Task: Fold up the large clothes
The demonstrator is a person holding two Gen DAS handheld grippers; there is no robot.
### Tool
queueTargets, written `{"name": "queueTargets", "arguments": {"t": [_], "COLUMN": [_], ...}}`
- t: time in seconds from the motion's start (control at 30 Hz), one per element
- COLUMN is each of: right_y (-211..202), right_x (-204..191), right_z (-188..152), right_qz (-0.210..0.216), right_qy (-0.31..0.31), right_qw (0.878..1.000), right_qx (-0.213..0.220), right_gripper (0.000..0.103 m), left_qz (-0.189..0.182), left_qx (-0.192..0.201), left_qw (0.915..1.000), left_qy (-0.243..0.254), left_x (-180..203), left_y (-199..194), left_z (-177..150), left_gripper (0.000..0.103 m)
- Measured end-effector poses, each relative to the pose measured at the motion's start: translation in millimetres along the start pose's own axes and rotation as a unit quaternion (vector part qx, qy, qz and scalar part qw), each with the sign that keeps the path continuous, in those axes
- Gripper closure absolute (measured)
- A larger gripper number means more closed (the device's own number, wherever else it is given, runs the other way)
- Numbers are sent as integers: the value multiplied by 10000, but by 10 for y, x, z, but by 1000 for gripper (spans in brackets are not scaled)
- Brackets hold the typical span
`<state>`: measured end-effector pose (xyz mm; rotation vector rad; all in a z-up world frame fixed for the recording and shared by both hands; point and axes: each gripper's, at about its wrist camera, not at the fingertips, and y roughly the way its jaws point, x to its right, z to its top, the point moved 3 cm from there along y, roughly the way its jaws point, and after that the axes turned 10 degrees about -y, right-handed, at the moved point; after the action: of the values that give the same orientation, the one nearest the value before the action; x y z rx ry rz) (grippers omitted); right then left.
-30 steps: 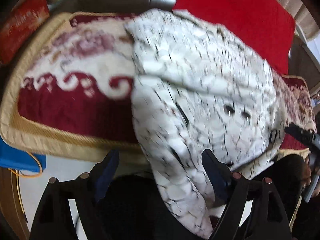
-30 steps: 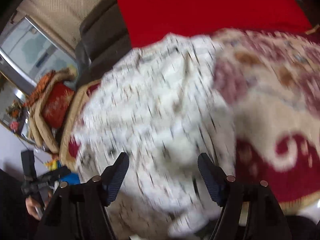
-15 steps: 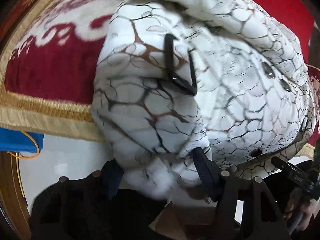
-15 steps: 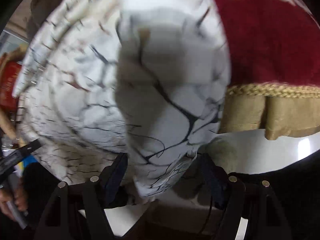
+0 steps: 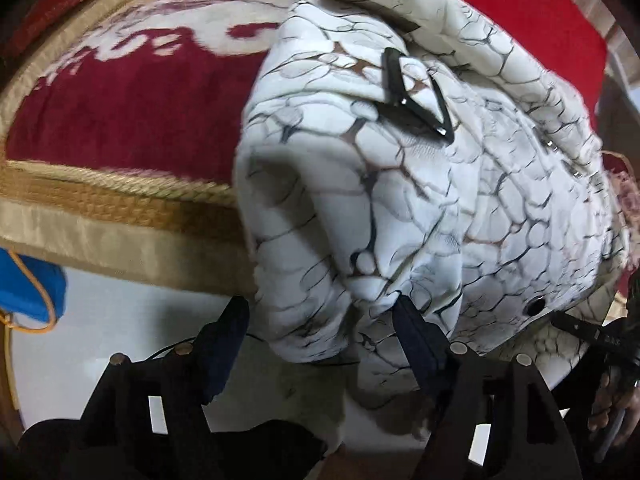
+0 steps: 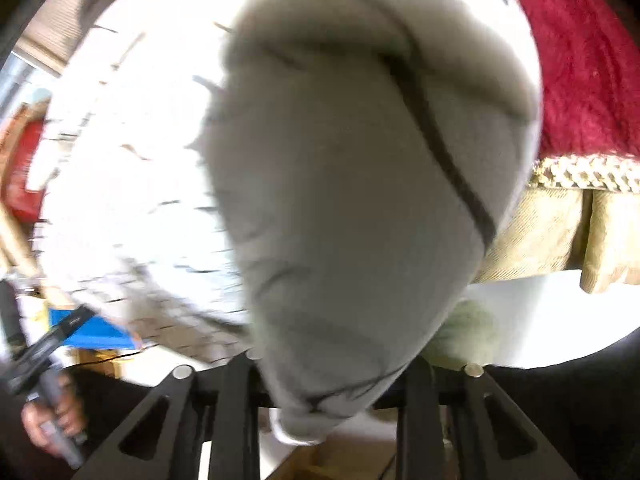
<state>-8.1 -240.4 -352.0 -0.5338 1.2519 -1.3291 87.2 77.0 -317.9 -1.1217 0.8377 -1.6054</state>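
Note:
A large white garment with a dark crackle pattern [image 5: 420, 184] lies bunched at the front edge of a red and cream sofa cover [image 5: 120, 120] and hangs over it. A black buckle [image 5: 416, 92] sits on top. My left gripper [image 5: 320, 320] is open, its fingers either side of a hanging fold of the garment. In the right wrist view the garment [image 6: 352, 200] fills the frame, blurred and very close. My right gripper [image 6: 332, 364] is open, with the cloth between its fingers and hiding their tips.
The sofa cover has a gold braided hem [image 5: 112, 208] along its front edge, also in the right wrist view [image 6: 560, 208]. A red cushion [image 5: 500, 0] lies behind the garment. A blue object [image 5: 28, 284] sits low left over the pale floor [image 5: 120, 320].
Both grippers have moved in close to the garment's hanging front edge. The cloth now lies between the fingers of each, and it fills the right wrist view.

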Motion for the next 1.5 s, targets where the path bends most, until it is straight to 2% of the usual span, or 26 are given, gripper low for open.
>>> {"name": "queueTargets", "arguments": {"t": [0.07, 0.1, 0.13, 0.2, 0.23, 0.33, 0.4, 0.47, 0.5, 0.53, 0.6, 0.67, 0.73, 0.77, 0.8, 0.9, 0.97, 1.0, 1.03, 1.07, 1.1, 1.13, 1.17, 1.23, 1.33, 1.5], "right_y": [-196, -298, -405, -582, -669, -860, -918, -821, -758, -706, -557, -464, -458, -473, -492, -491, -377, -317, -225, -213, -165, -126, -150, -345, -747, -1538], "right_x": [-87, -128, -158, -181, -219, -284, -317, -338, -307, -263, -273, -189, -66, 0, 29, 138, 227, 263, 293, 362, 388, 431, 446, 398, 212, -69], "right_z": [-9, -4, 13, 45, 69, 178, 246, 293, 287, 271, 293, 236, 171, 148, 131, 112, 118, 107, 76, 42, 25, 9, 12, 48, 132, 514], "right_qz": [295, 457, 610, 862, 1032, 1352, 1026, 629, 514, 425, 298, 30, -54, -122, -172, -363, -741, -861, -811, -651, -478, -225, -92, 204, 848, 1849], "right_qy": [-90, -129, -159, -189, -192, -293, -556, -698, -626, -501, -284, -64, 113, 189, 240, 205, -79, -138, -137, -81, 42, 231, 291, 188, -99, -445], "right_qw": [9994, 9985, 9973, 9946, 9924, 9866, 9892, 9941, 9961, 9976, 9992, 9994, 9992, 9991, 9991, 9989, 9966, 9953, 9956, 9969, 9978, 9978, 9979, 9990, 9963, 9764], "right_qx": [182, 276, 386, 550, 640, 862, 887, 535, 353, 232, -4, -334, -375, -366, -305, -203, -340, -419, -458, -437, -454, -578, -566, -356, -14, 1023], "right_gripper": [81, 82, 82, 82, 82, 84, 84, 84, 84, 84, 83, 78, 61, 29, 17, 17, 17, 17, 17, 24, 57, 80, 90, 93, 95, 96], "left_qz": [-170, -320, -506, -748, -852, -1110, -1041, -903, -837, -748, -334, -342, -339, -327, -338, -426, -560, -669, -702, -786, -857, -944, -1116, -1610, -2004, -2749], "left_qx": [-28, -60, -144, -264, -286, -249, -263, -364, -428, -466, -403, -441, -461, -505, -566, -780, -834, -876, -876, -868, -863, -852, -842, -805, -715, -132], "left_qw": [9998, 9994, 9985, 9966, 9958, 9935, 9942, 9952, 9954, 9960, 9985, 9984, 9983, 9981, 9978, 9960, 9949, 9939, 9937, 9931, 9925, 9918, 9901, 9834, 9770, 9614], "left_qy": [-65, -119, -180, -225, -198, 49, 31, -126, -161, -175, -142, -116, -131, -119, -111, -49, -24, -37, -44, -75, -102, -127, -156, -222, -98, -61], "left_x": [-41, -50, -76, -98, -94, -32, -40, -9, 8, 35, 27, 28, 45, 50, 78, 66, 133, 138, 131, 123, 118, 102, 90, 110, 128, 155], "left_y": [49, 78, 105, 123, 112, 35, 46, 126, 160, 184, 231, 271, 326, 364, 425, 600, 659, 673, 679, 672, 658, 615, 547, 341, -17, -806], "left_z": [25, 39, 47, 25, 11, -17, 3, 34, 31, 45, 29, 13, 43, 37, 42, 85, 89, 91, 100, 106, 110, 116, 102, 97, 103, 482], "left_gripper": [30, 42, 63, 87, 92, 93, 93, 90, 75, 46, 23, 23, 23, 23, 23, 26, 54, 78, 92, 93, 96, 97, 98, 98, 98, 99]}}
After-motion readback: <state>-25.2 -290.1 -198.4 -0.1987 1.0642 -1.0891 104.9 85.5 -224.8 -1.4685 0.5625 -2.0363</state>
